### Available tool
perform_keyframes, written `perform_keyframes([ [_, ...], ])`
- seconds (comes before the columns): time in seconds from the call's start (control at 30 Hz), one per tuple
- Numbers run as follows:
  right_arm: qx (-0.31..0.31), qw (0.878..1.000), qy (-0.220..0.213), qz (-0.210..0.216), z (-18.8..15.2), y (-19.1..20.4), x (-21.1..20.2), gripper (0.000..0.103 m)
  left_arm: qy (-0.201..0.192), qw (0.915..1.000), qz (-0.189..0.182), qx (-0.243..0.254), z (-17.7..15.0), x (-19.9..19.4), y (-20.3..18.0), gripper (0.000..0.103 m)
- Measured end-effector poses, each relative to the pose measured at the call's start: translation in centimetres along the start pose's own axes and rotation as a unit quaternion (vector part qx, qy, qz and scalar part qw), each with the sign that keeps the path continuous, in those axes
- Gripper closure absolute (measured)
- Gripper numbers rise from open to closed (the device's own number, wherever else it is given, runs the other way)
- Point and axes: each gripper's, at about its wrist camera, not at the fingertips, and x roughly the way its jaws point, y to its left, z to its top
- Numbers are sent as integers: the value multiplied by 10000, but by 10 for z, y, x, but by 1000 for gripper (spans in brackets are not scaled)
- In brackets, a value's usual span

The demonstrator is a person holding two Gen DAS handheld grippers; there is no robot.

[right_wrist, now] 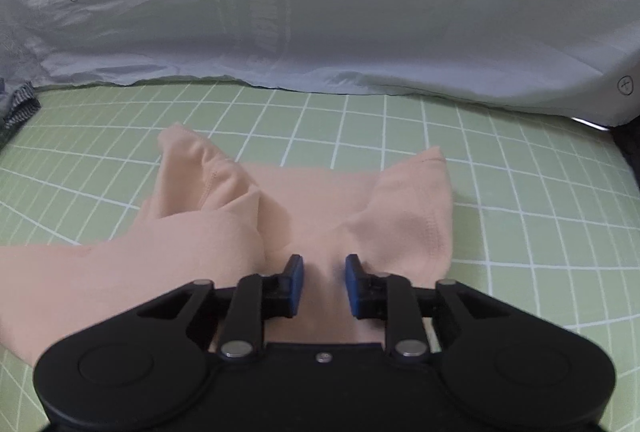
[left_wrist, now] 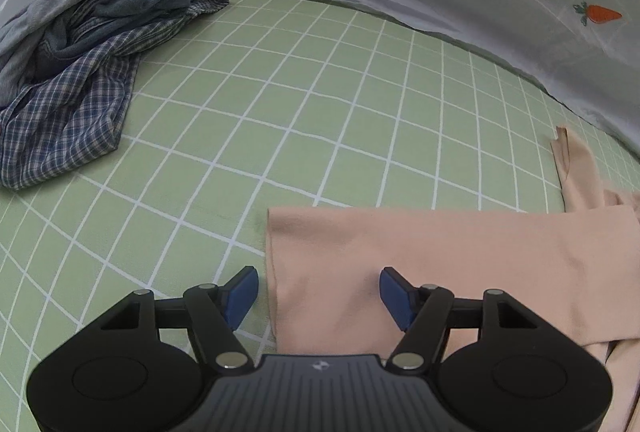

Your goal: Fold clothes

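Note:
A peach garment lies on the green checked sheet. My left gripper is low over the garment's left edge. Its jaws stand wide: one blue pad is over the sheet, the other over the cloth. In the right wrist view the same garment shows two raised flaps, one on the left and one on the right. My right gripper sits between the flaps, its jaws narrow with a slight ridge of cloth in the gap. The pads do not press on it.
A heap of clothes with a blue plaid shirt on it lies at the far left of the sheet. A pale quilt printed with carrots lies bunched along the far side. At the far right in the right wrist view the sheet ends.

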Motion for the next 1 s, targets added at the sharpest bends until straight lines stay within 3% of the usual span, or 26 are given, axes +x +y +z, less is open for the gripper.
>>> perform_keyframes([
  [0.03,45,9999,-10,100,0,-2,0,88,-8,10000,-73,-43,0,-1,-1,37],
  [0.07,71,9999,-3,125,0,-4,0,94,-23,9999,-98,-60,0,-1,-2,44],
  [0.13,120,9998,12,170,1,-8,-1,98,-57,9999,-121,-75,-1,-3,-3,68],
  [0.17,202,9996,7,196,1,-10,-2,99,-51,9995,-250,-161,-2,-3,-1,89],
  [0.2,261,9995,-28,188,1,-11,-4,100,-39,9988,-412,-269,-2,-2,2,94],
  [0.27,377,9991,-99,170,2,-13,-8,100,-17,9962,-700,-524,-4,-1,8,94],
  [0.43,637,9965,-523,140,11,-21,-36,101,-247,9932,-874,-723,0,-23,16,95],
  [0.6,817,9917,-955,266,24,-26,-69,101,-667,9859,-1198,-960,20,-73,35,95],
  [0.73,746,9894,-1170,422,33,-17,-83,101,-1155,9821,-1223,-849,37,-115,44,95],
  [0.87,778,9887,-1156,559,40,-7,-74,101,-1275,9804,-1134,-990,43,-125,57,95],
  [1.0,645,9933,-804,523,35,7,-42,99,-1007,9824,-943,-1261,33,-100,66,95],
])
